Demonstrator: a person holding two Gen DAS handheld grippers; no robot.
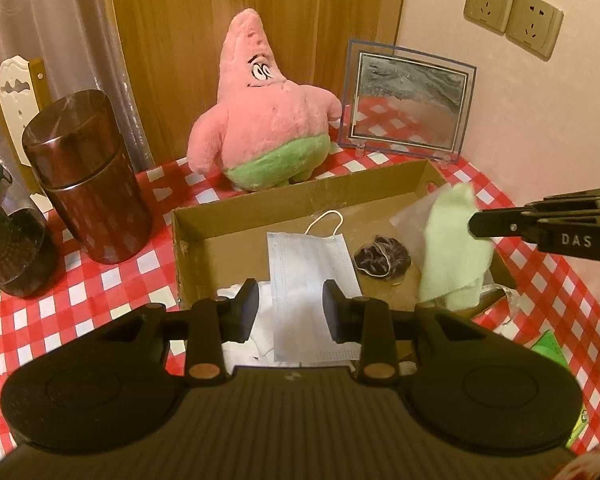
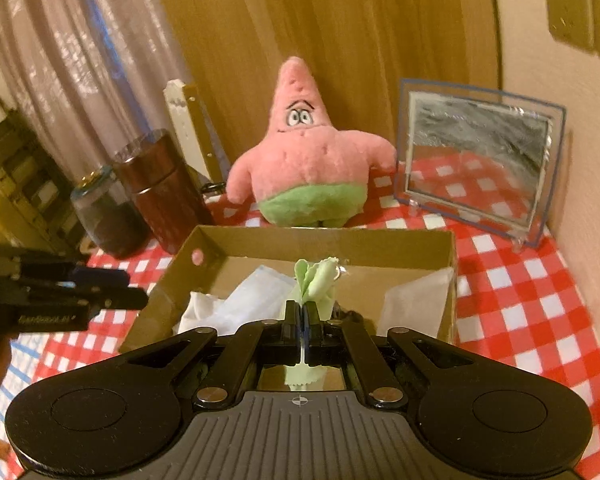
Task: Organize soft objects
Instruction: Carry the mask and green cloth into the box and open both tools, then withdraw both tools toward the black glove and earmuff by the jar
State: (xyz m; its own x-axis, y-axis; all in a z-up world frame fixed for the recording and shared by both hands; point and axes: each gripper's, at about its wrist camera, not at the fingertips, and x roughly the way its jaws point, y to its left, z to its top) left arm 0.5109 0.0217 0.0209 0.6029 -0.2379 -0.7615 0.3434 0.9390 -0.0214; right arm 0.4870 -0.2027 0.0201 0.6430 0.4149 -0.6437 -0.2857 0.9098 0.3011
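1. Two grippers are at work over one cardboard box (image 1: 236,224). The left gripper (image 1: 290,310) is held level near the box's front edge, pointing toward 12 o'clock, its fingers (image 1: 246,308) spread apart with nothing between them.
2. Just beyond and between those spread fingers lies a pale blue face mask (image 1: 310,276), flat in the box, with its ear loop toward 12 o'clock. A crumpled white cloth (image 1: 244,340) sits under the mask's near left corner.
3. The right gripper (image 2: 301,322) also points toward 12 o'clock, over the box's near edge. Its jaws are pressed together on a light green cloth (image 2: 314,280), which stands up in folds beyond the fingertips and trails down behind them.
4. From the left wrist view, the right gripper enters from 3 o'clock and the green cloth hangs off its tip over the right end of the box, its lower edge around the box floor; whether it touches I cannot tell.
5. A dark scrunchie (image 1: 382,260) lies on the box floor between the mask and the green cloth, at about 1 o'clock from the left gripper.
6. Farther on, past the box's back wall, a pink starfish plush (image 1: 264,120) with green shorts stands upright on the red-checked tablecloth (image 1: 100,280).
7. At 10 o'clock stand a brown canister (image 1: 88,176) and a glass jar (image 1: 10,240); at 2 o'clock a clear picture frame (image 1: 408,100) stands by the wall.
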